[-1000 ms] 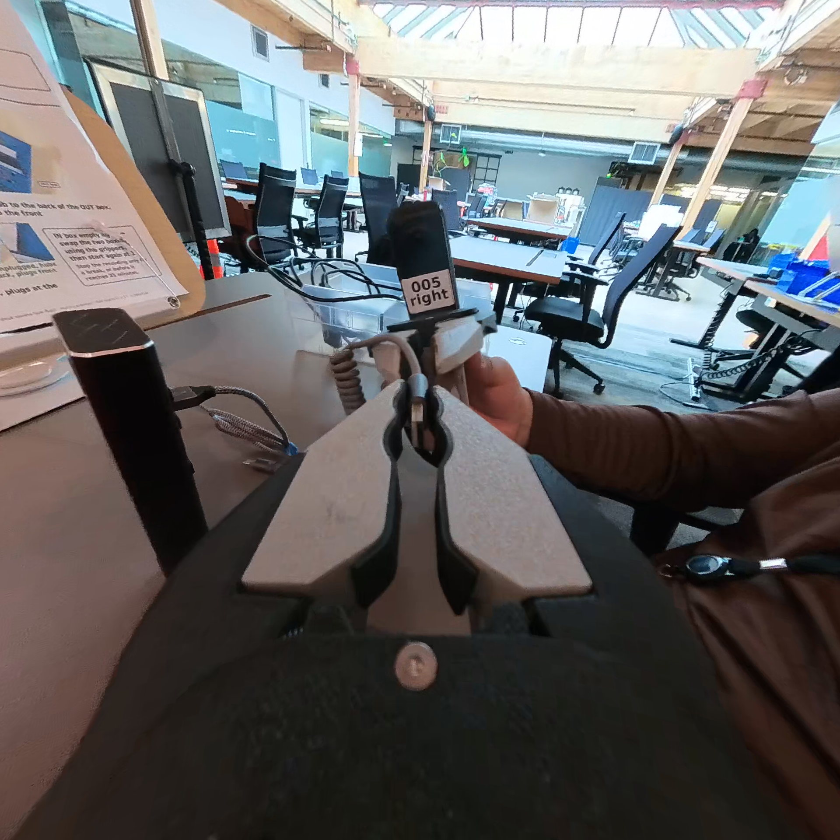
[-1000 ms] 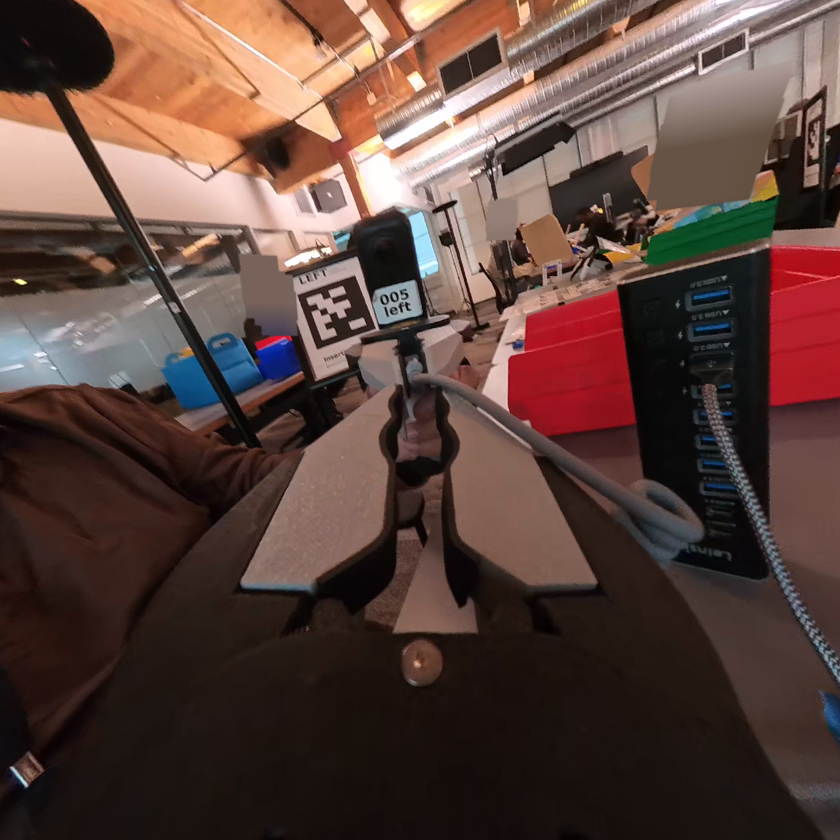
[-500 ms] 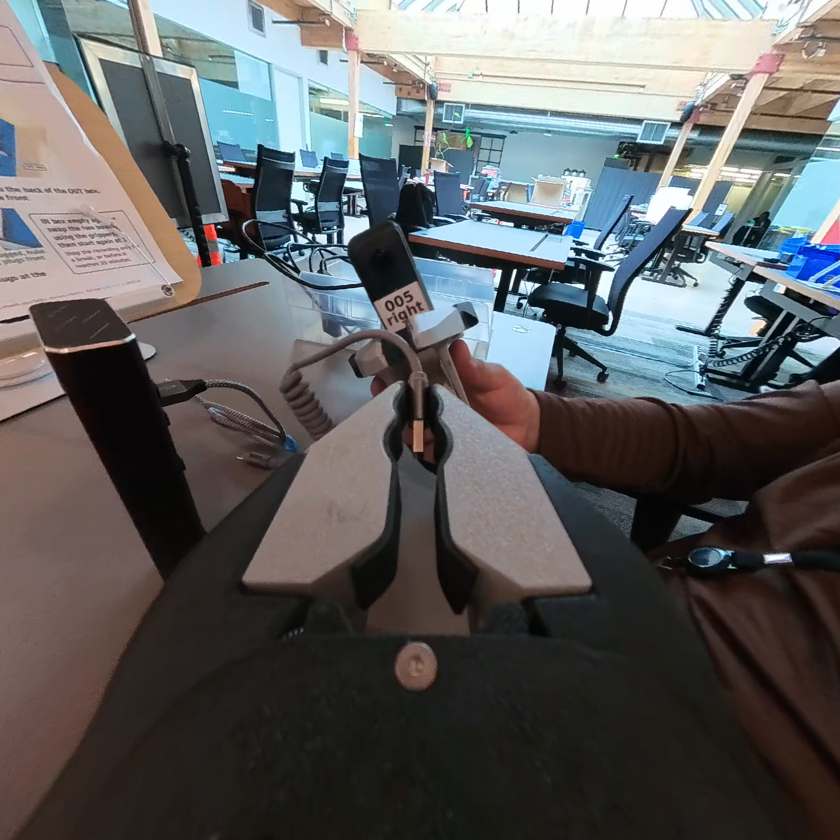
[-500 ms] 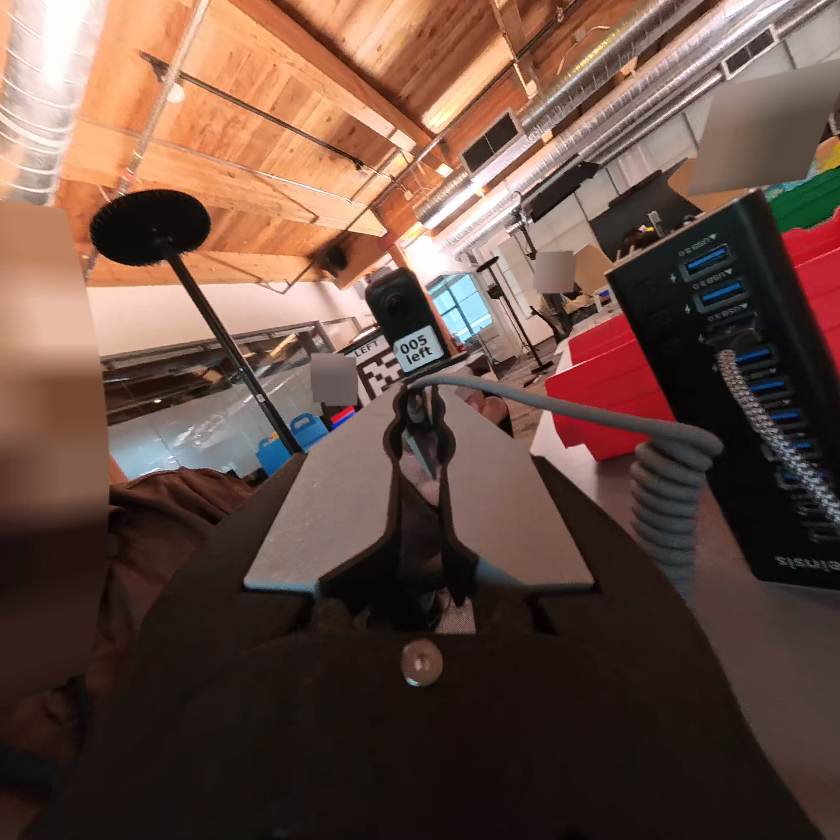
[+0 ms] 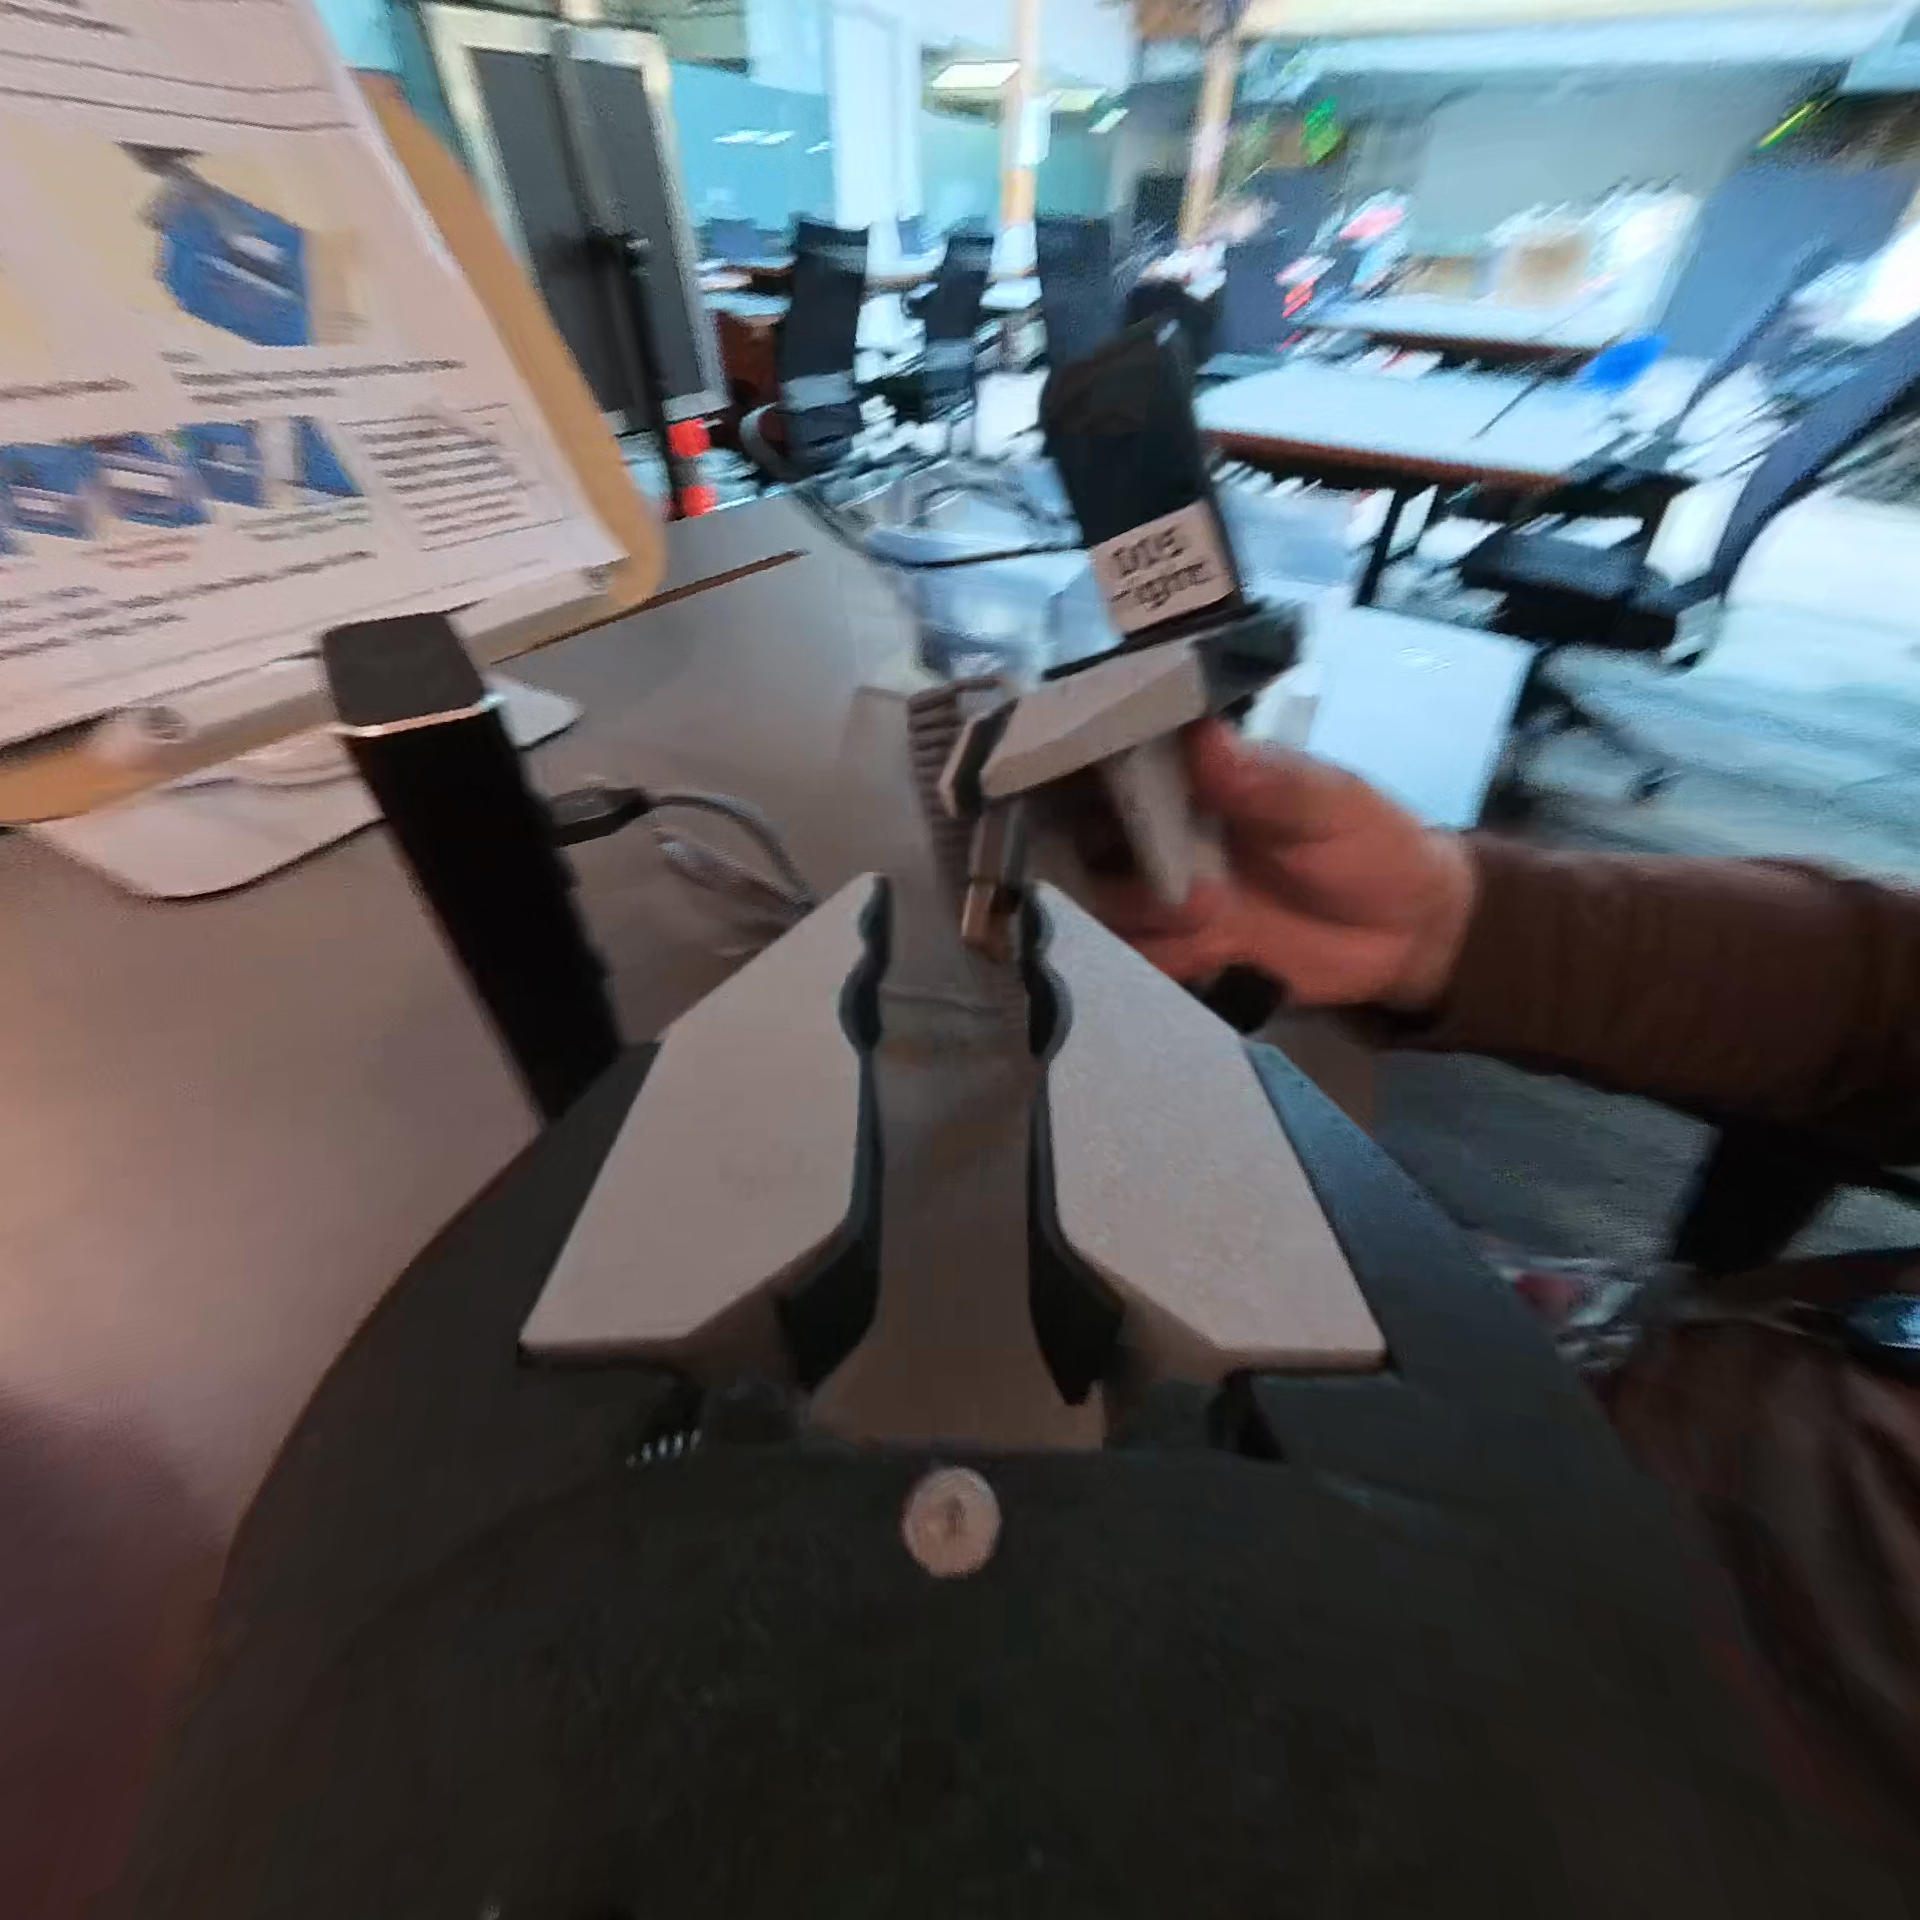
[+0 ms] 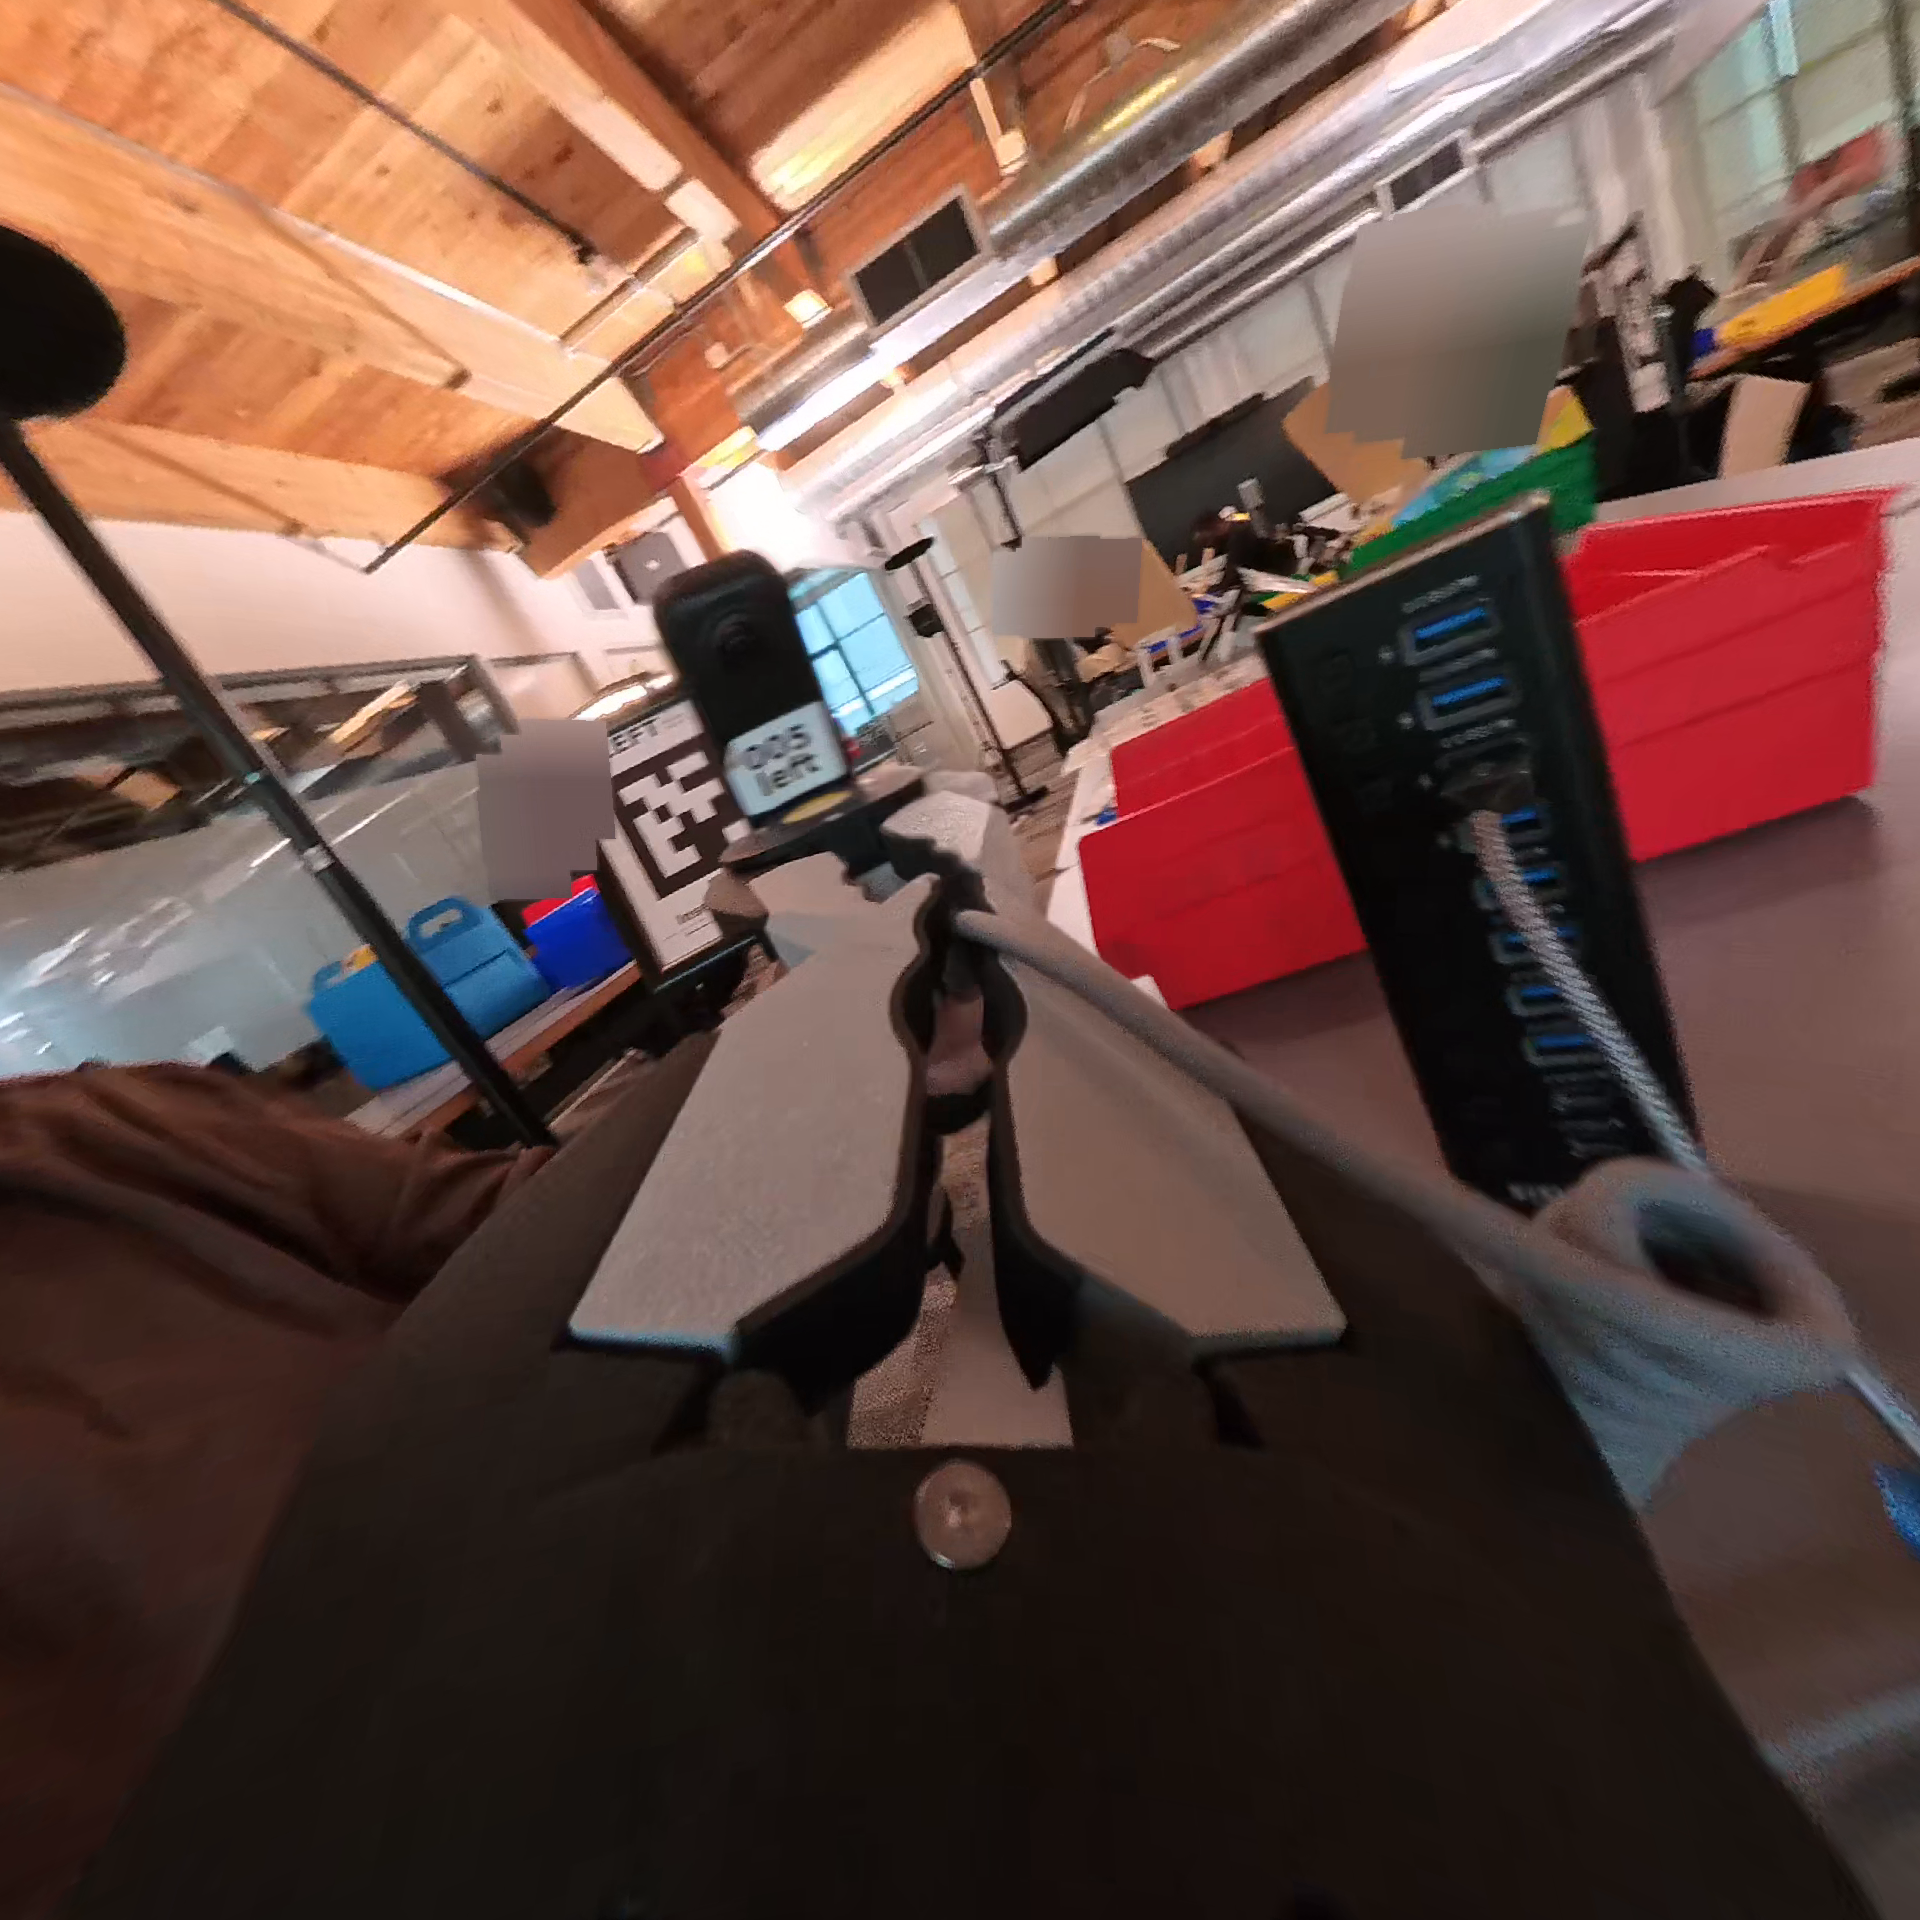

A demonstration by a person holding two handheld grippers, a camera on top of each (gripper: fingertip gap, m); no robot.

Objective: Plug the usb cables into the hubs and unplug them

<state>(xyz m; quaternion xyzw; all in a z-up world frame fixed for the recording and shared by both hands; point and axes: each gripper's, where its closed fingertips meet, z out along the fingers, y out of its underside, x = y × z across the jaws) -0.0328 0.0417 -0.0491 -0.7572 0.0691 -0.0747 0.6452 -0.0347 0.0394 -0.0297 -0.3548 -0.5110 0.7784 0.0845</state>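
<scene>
In the left wrist view my left gripper [image 5: 956, 894] is open, with nothing between its fingers. Just beyond its tips the right gripper [image 5: 982, 831], held in a hand, grips the USB plug [image 5: 977, 920] of a grey coiled cable [image 5: 940, 748]. A black upright hub [image 5: 457, 831] stands on the left with a braided cable [image 5: 717, 821] plugged into its side. In the right wrist view my right gripper [image 6: 951, 914] is shut on the grey cable [image 6: 1195, 1049], whose coil [image 6: 1683, 1299] hangs at the right. The hub [image 6: 1475, 883] stands to the right with the braided cable [image 6: 1558, 966] in a port. The left gripper [image 6: 894, 873] faces mine.
A paper sheet on a brown board [image 5: 260, 343] leans behind the hub on the dark table [image 5: 208, 1039]. Red bins [image 6: 1714, 675] stand on the table behind the hub. Office chairs and desks fill the room beyond. A brown sleeve [image 5: 1683, 987] reaches in from the right. The tips of both grippers are at nearly the same place. The left tips stand about 8 centimetres off the black upright hub [image 5: 457, 831].
My left gripper has opened and let go of the USB plug. The right gripper still holds the plug and has tilted. Both views have swung and are blurred.
</scene>
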